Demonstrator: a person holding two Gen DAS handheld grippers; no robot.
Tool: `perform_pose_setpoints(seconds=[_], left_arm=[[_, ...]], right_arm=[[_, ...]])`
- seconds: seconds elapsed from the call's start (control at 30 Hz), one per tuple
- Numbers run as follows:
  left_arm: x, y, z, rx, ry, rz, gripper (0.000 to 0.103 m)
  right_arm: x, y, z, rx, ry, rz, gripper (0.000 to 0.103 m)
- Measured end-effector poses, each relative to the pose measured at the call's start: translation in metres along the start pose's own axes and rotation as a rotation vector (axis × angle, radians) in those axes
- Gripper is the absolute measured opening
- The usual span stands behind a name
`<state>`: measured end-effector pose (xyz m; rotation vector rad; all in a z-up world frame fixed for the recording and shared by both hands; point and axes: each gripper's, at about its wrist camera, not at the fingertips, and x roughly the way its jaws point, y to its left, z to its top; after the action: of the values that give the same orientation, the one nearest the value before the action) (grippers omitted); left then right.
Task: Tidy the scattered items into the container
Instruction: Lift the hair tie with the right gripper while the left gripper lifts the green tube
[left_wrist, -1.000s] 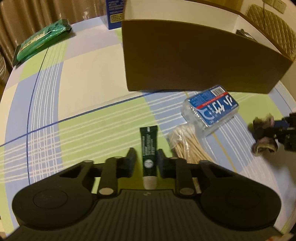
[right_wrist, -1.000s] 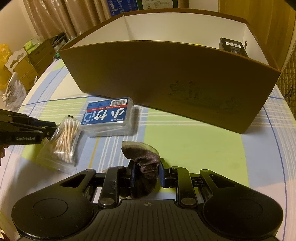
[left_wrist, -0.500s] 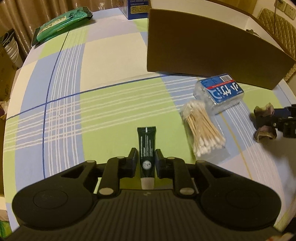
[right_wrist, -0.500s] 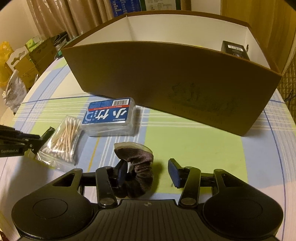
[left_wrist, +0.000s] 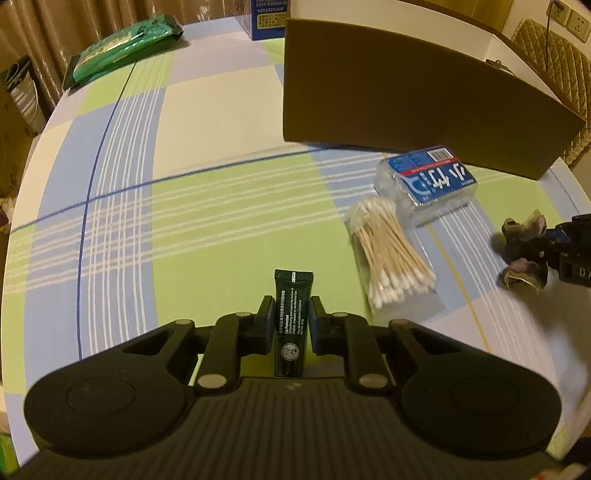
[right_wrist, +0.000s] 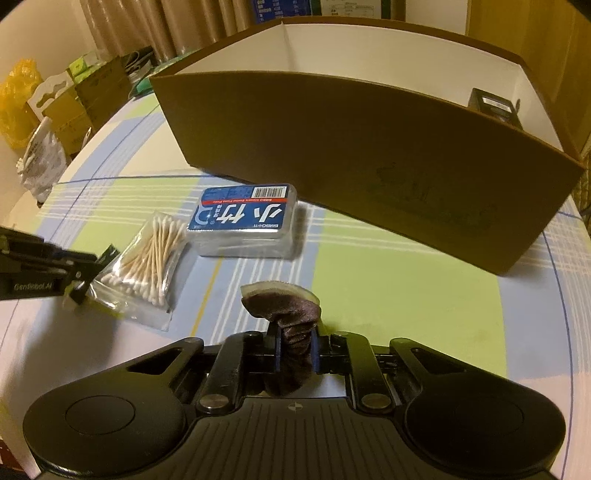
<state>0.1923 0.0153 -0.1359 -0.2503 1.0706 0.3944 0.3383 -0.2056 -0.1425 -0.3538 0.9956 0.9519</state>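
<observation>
Checked cloth in pale green, blue and cream covers the round counter (left_wrist: 221, 206) that carries everything. Nearest in the left wrist view, the left hand-held gripper (left_wrist: 291, 325) is clamped on a small dark green tube with white print (left_wrist: 291, 314), whose crimped end sticks out forward past the fingers (left_wrist: 264, 321). In the right wrist view, the right hand-held gripper (right_wrist: 294, 349) is pinched tight on a dark brown velvet scrunchie (right_wrist: 284, 306), part of which bulges above the blue-padded fingers (right_wrist: 313, 347).

Just beyond both tools lies a clear plastic bag of cotton swabs with wooden sticks (right_wrist: 147, 254), flat on the cloth; the left tool's tip appears close beside its left edge in the right wrist view. Touching or almost touching the bag's far end sits a clear plastic box with a blue label and white characters (right_wrist: 242, 221), also lying flat.

Behind that box stands the large brown cardboard container with white inner walls (right_wrist: 369, 155), open at the top, near the blue-labelled box. A small black box with a barcode sticker (right_wrist: 493, 103) rests inside against its right wall.

Farther off on the left side of the cloth lies a green foil packet (left_wrist: 122, 48), and a blue printed carton (left_wrist: 267, 18) stands beside the container's far corner. Brown curtains (right_wrist: 184, 26) hang in the background.
</observation>
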Motion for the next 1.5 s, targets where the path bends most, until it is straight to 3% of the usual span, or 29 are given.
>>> perform_pose_setpoints(seconds=[0.5, 0.57, 1.5], left_arm=[[-0.046, -0.002, 0.005, -0.006, -0.103, -0.028, 0.013], [-0.049, -0.003, 0.007, -0.005, -0.114, -0.032, 0.006], [-0.083, -0.020, 0.033, 0.045, -0.230, -0.061, 0.005]], right_arm=[[-0.018, -0.008, 0.000, 0.038, -0.030, -0.008, 0.011], [-0.021, -0.008, 0.001, 0.039, -0.037, -0.009, 0.011], [-0.051, -0.024, 0.018, 0.064, -0.089, -0.008, 0.011]])
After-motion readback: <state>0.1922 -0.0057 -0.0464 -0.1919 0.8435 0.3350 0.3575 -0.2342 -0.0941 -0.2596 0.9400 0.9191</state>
